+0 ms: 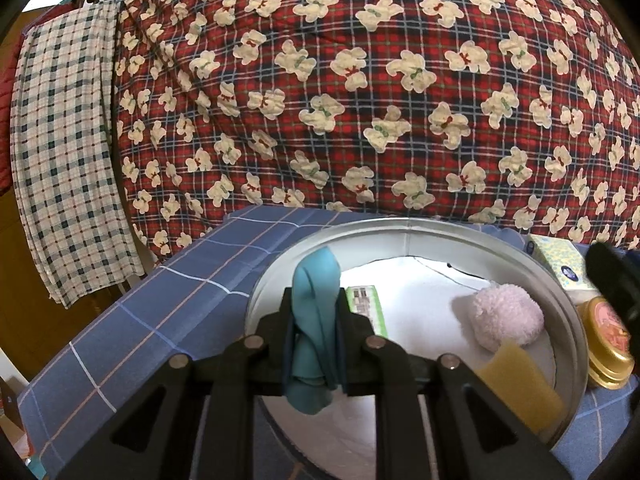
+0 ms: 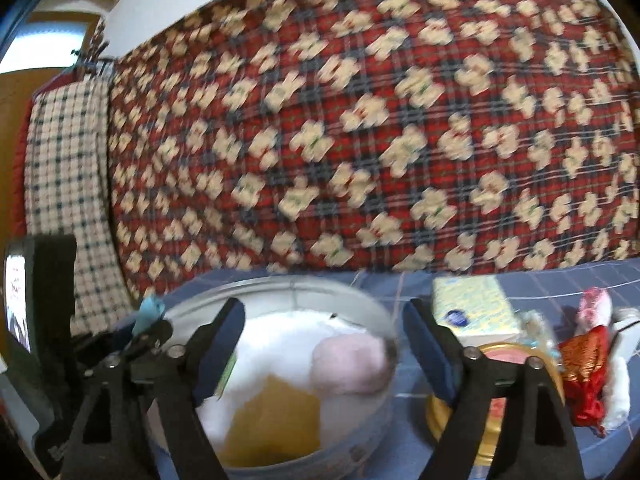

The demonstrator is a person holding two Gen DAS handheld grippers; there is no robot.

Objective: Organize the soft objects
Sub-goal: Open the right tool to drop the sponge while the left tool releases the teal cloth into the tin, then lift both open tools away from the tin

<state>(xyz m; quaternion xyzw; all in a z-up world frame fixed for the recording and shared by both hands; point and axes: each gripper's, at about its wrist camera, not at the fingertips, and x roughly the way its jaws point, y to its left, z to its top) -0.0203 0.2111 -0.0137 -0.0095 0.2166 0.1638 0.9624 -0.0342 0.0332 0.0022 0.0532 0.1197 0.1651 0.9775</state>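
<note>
Teal cloth goes in the tin next.
Your left gripper (image 1: 316, 320) squeezes the teal cloth (image 1: 314, 300) above the round tin (image 1: 400, 226); your right gripper's (image 2: 324, 344) fingers are wide open, holding nothing.

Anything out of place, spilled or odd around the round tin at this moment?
Nothing spilled or damaged. The round tin holds a pink pompom, a yellow sponge and white cloth. The left gripper is shut on a teal cloth above the tin; the right gripper is open and empty.
</note>
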